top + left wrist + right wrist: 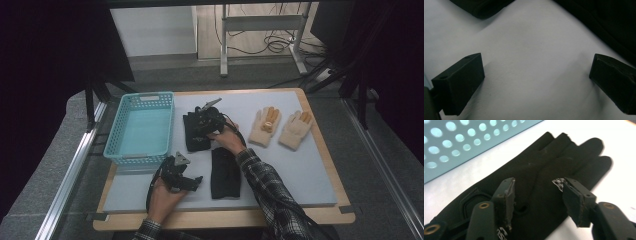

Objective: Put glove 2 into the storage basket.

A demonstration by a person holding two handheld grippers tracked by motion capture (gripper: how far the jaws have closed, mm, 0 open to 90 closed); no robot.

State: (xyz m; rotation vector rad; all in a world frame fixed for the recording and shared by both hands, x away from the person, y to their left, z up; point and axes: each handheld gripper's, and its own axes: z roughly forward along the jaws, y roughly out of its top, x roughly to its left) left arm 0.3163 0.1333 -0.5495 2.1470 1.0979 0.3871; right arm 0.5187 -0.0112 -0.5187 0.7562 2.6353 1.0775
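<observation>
A black glove [192,139] lies flat on the grey mat [295,175] next to the basket, and a second black glove [225,174] lies nearer the front. My right gripper [201,125] hovers low over the first glove [554,162]. In the right gripper view its jaws stand apart, midway [537,195], with the glove's back between and beneath them, and the pads do not press on it. My left gripper [192,183] rests at the front left of the mat, with its jaws wide open [536,82] over bare mat. Dark glove edges [604,20] show ahead of it.
A turquoise perforated basket [140,157] stands at the mat's left, close to the first glove [461,145]. Two beige knit gloves [265,125] [296,129] lie side by side at the back right. A metal stand and cables sit on the floor beyond the table.
</observation>
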